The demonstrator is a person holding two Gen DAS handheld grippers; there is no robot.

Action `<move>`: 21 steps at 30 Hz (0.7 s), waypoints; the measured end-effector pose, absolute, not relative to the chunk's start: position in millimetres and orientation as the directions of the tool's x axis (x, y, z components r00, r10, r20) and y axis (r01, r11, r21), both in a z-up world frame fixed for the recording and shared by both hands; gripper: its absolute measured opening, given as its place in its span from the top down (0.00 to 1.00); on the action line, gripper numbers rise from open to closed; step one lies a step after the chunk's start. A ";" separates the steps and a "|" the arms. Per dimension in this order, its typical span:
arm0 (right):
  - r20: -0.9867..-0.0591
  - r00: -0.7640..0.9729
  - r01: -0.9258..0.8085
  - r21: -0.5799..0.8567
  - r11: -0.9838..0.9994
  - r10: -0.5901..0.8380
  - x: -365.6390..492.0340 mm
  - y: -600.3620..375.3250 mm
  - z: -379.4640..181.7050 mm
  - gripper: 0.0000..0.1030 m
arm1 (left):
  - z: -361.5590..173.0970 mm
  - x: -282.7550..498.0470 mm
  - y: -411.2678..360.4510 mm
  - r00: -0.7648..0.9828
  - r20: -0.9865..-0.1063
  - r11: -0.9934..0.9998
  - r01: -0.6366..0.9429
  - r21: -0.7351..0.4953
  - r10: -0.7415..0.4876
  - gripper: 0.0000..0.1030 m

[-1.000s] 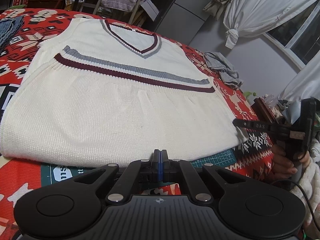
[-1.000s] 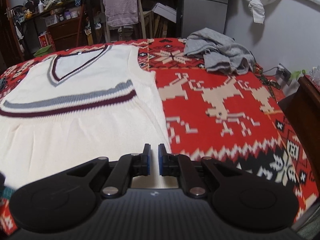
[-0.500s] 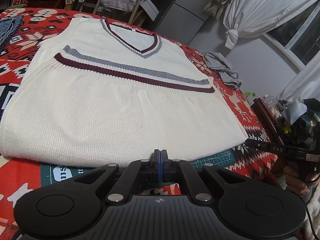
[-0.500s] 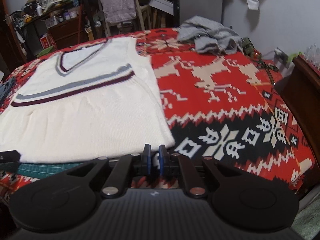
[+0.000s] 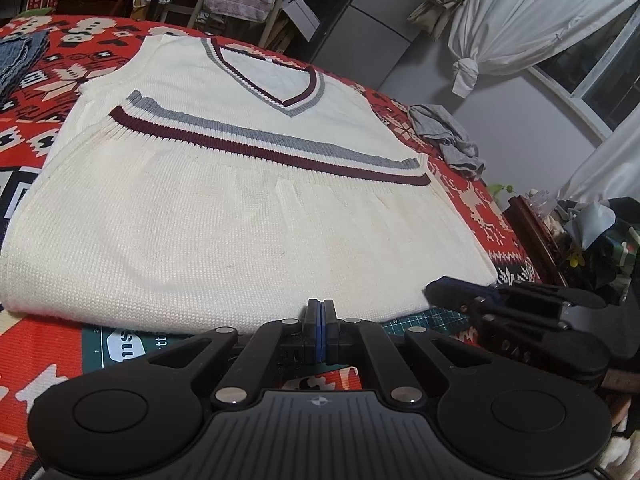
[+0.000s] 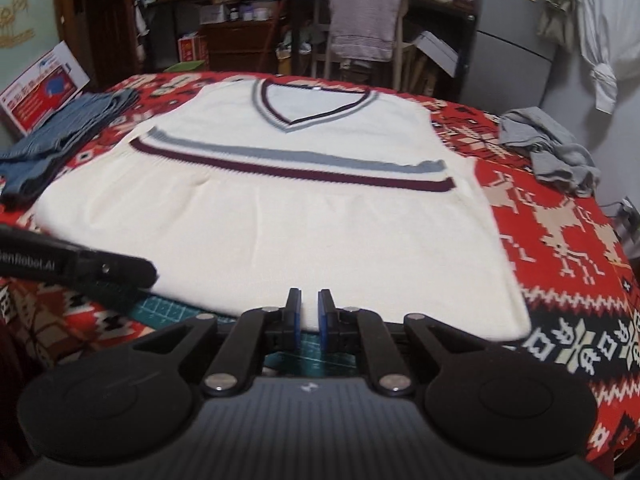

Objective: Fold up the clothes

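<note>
A cream knit vest [image 5: 240, 216] with maroon and grey stripes and a V-neck lies flat on the red patterned blanket [image 5: 60, 80], its hem towards me. My left gripper [image 5: 320, 322] sits just short of the hem's middle, blue pads pressed together and holding nothing. In the right wrist view the same vest [image 6: 304, 224] fills the middle. My right gripper [image 6: 309, 316] is at the hem with a narrow gap between its pads and nothing in it. Each gripper shows in the other's view: the right gripper [image 5: 452, 292] near the vest's right corner, the left gripper [image 6: 132, 270] at the hem's left.
A green cutting mat [image 6: 168, 306] peeks out under the hem. A crumpled grey garment [image 6: 548, 148] lies at the far right of the bed, and folded blue denim [image 6: 60, 136] at the far left. A chair draped with a towel [image 6: 364, 20] and cluttered shelves stand behind.
The right gripper has swung left from the vest's right edge over the blanket and now faces the hem beside the left gripper. The left gripper has held still.
</note>
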State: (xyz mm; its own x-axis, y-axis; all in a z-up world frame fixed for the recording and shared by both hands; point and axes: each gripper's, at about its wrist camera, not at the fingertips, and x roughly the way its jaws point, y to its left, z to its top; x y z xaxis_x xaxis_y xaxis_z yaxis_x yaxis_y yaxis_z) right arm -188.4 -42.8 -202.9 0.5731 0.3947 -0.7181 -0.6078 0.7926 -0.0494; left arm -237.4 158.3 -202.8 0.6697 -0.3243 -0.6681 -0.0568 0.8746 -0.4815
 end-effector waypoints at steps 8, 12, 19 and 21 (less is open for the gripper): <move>-0.727 0.572 -0.575 -0.024 0.818 0.380 -177.9 -61.9 -201.6 0.92 | -199.8 -241.4 177.9 0.686 -0.681 0.861 -0.158 -0.483 -0.256 0.99; -0.729 0.571 -0.561 -0.011 0.828 0.377 -175.4 -67.6 -202.9 0.92 | -197.2 -250.2 186.4 0.688 -0.688 0.847 -0.204 -0.490 -0.232 0.99; -0.730 0.565 -0.556 0.008 0.831 0.385 -173.5 -69.2 -204.2 0.92 | -199.0 -269.6 222.2 0.693 -0.703 0.758 -0.370 -0.537 -0.159 0.99; -0.730 0.563 -0.556 0.011 0.831 0.386 -173.1 -69.7 -204.3 0.92 | -200.0 -274.5 232.2 0.694 -0.704 0.725 -0.406 -0.556 -0.151 0.99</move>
